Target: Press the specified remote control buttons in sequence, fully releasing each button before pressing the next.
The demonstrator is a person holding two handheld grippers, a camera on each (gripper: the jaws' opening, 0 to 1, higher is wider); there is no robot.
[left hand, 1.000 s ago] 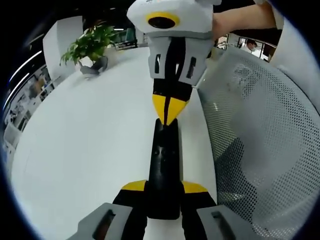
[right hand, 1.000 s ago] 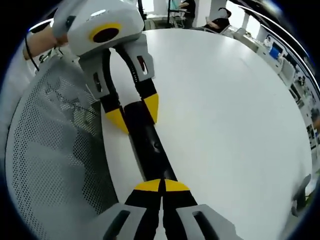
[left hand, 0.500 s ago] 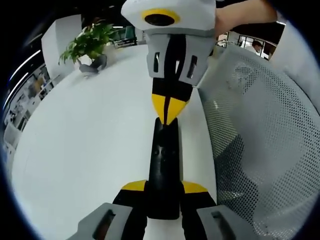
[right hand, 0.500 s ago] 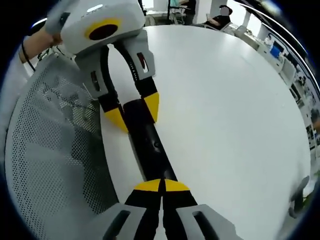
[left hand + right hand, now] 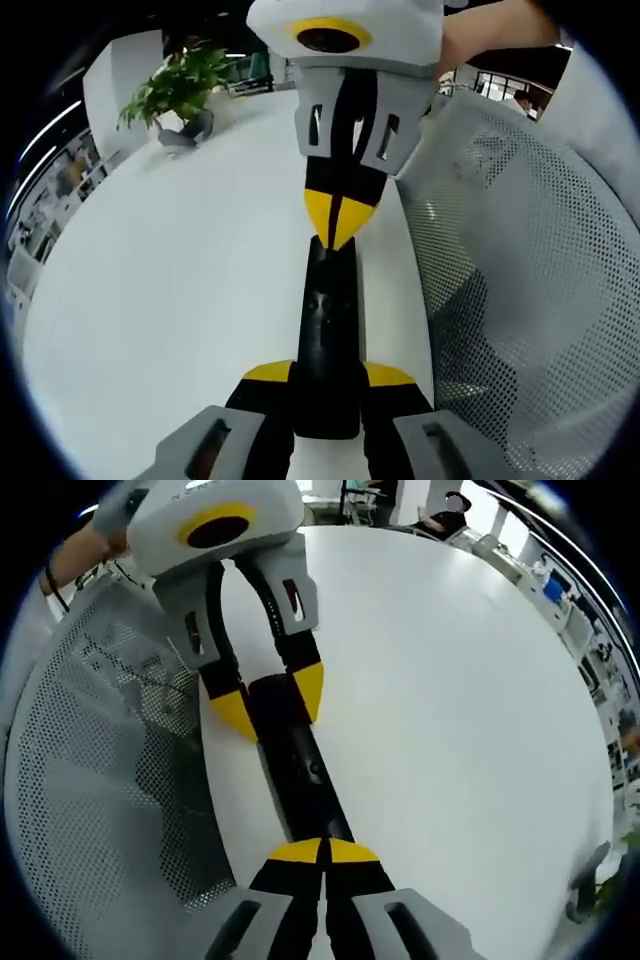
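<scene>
Bright, even indoor light washes out the white table (image 5: 170, 290), which shows almost no shadows. Fisheye distortion bends its edge (image 5: 560, 680) into a curve. The center is sharp; the background near the rim goes soft and blurry.

Potted plant (image 5: 180, 95) on white table (image 5: 180, 280); mesh chair (image 5: 520, 300).

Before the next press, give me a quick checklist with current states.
1. Remote clamped by left gripper, a jaw on each side: ok.
2. Right gripper shut, tips together for pressing: ok.
3. Right tips fully off the button: cannot tell; they meet the remote's far end with no gap visible.
4. Remote over the table, near its edge beside the mesh chair: ok.
5. Remote visible in both views: ok.
6. Which button sits under the tips: cannot tell.
</scene>
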